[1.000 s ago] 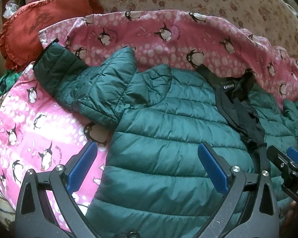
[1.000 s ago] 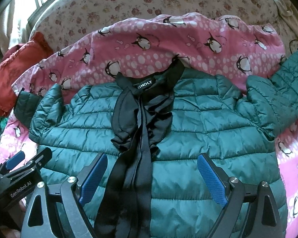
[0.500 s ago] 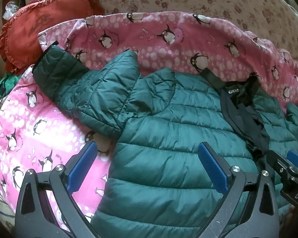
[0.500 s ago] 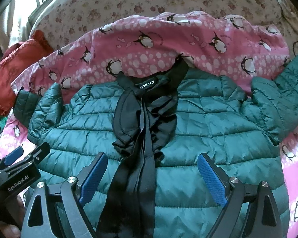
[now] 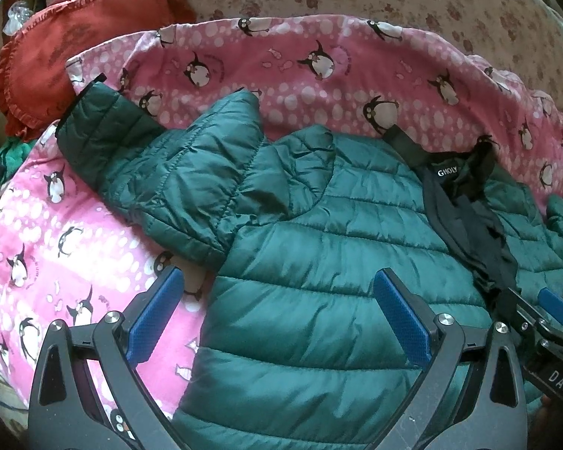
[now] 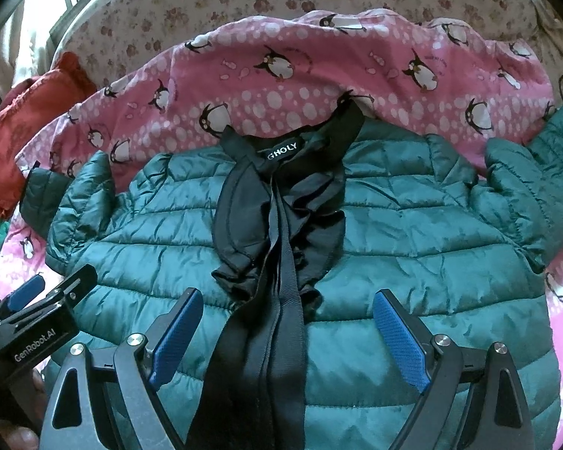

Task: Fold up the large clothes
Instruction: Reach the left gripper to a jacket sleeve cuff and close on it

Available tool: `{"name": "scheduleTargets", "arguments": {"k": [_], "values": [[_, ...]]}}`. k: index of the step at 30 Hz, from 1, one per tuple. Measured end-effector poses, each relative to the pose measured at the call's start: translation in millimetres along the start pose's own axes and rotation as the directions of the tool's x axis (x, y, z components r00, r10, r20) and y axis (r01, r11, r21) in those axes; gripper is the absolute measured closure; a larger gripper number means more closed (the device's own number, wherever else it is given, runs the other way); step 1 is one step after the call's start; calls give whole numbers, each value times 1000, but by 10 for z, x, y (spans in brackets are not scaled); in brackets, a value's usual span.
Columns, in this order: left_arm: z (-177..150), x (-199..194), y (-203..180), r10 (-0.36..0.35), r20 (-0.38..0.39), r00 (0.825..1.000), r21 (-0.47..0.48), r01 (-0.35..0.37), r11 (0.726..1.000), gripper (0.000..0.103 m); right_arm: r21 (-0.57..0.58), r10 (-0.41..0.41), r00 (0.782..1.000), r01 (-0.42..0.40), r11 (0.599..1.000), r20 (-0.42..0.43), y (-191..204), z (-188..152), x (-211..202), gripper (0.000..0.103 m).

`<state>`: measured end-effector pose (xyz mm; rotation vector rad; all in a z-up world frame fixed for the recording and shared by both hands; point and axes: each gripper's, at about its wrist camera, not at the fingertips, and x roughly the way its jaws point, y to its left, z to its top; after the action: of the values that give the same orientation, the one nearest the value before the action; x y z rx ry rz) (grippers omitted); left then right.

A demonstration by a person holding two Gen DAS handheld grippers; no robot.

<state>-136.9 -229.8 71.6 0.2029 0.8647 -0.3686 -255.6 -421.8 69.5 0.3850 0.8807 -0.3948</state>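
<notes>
Jacket (image 6: pixel 413 247) slightly lower in both views than 1 second ago, jaws of both grippers wide apart, empty.

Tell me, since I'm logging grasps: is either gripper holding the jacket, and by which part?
Nothing is held. The left gripper and right gripper both hover with jaws open above the jacket.

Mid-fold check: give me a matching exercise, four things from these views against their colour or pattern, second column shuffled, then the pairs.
Things:
1. puffer jacket
2. blanket
3. cushion
4. collar

Descriptions:
A. pink with penguins
B. black, with a white label
C. dark green, quilted
D. rust red, frilled edge

Pairs: 1-C, 2-A, 3-D, 4-B
</notes>
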Motion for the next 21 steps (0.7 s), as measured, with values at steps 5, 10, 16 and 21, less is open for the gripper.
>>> {"name": "scheduleTargets", "arguments": {"k": [5,10,16,21], "values": [[22,-36,69,7,11,1000,0,-7,1000,1,9,5,1000,-5,1000,-7,-1,5,22,12],[57,-69,155,18,24,1000,-8,-18,1000,1,-2,10,1000,-10,1000,-8,43,2,31,12],[73,-73,219,33,28,999,-9,-33,999,1,-23,11,1000,-11,1000,-7,137,6,52,12],[111,-69,358,52,28,998,-19,-51,999,1,-22,14,1000,-14,1000,-8,138,11,69,12]]}}
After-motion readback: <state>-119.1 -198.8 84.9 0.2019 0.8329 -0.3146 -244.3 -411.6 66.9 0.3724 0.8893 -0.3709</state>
